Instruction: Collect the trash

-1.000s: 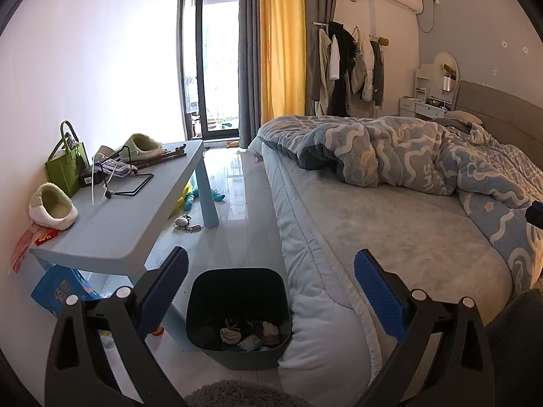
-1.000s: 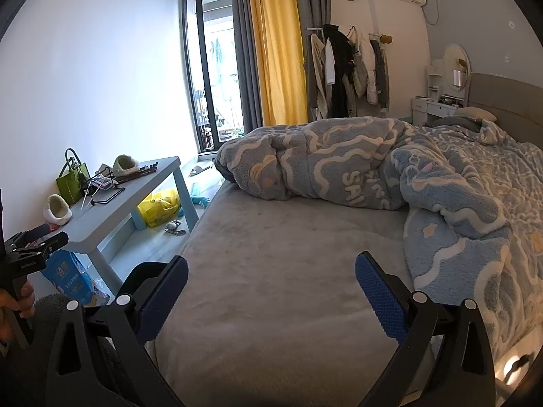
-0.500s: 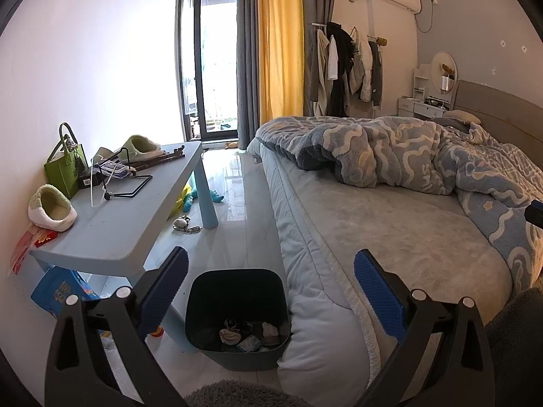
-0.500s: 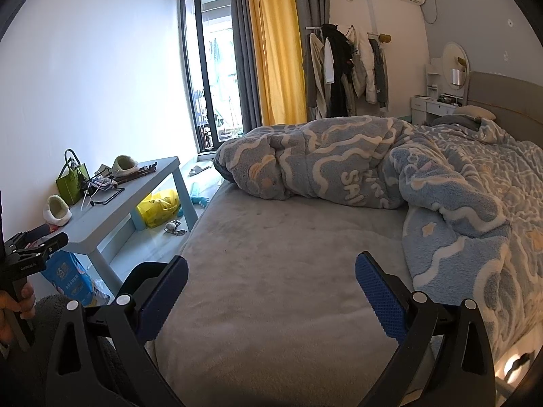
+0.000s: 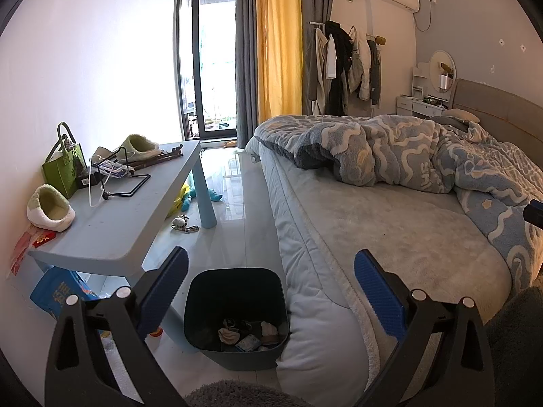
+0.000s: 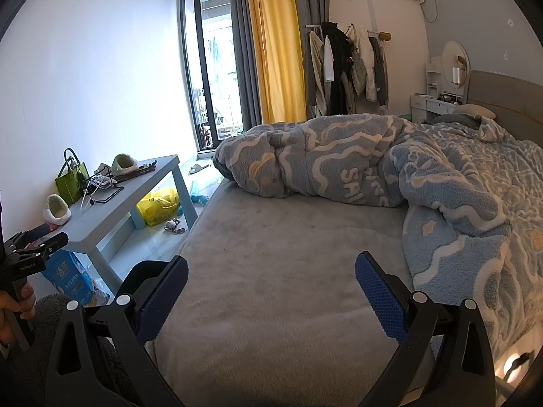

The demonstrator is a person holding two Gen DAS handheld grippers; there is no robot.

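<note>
Left wrist view has my left gripper hanging with its jaws wide apart and nothing between them, above a dark trash bin that stands on the floor, pressed against the side of the bed and just beside a leg of the blue tabletop. Crumpled trash lies in the bottom of the bin. On the tabletop sit a green bag, two fluffy slippers and a tangle of small items I cannot make out. Right wrist view shows my right gripper over the bare grey sheet of the bed, jaws likewise spread and empty, with the rumpled blue blanket beyond. At that view's left edge a hand grips the handle of the other gripper.
</note>
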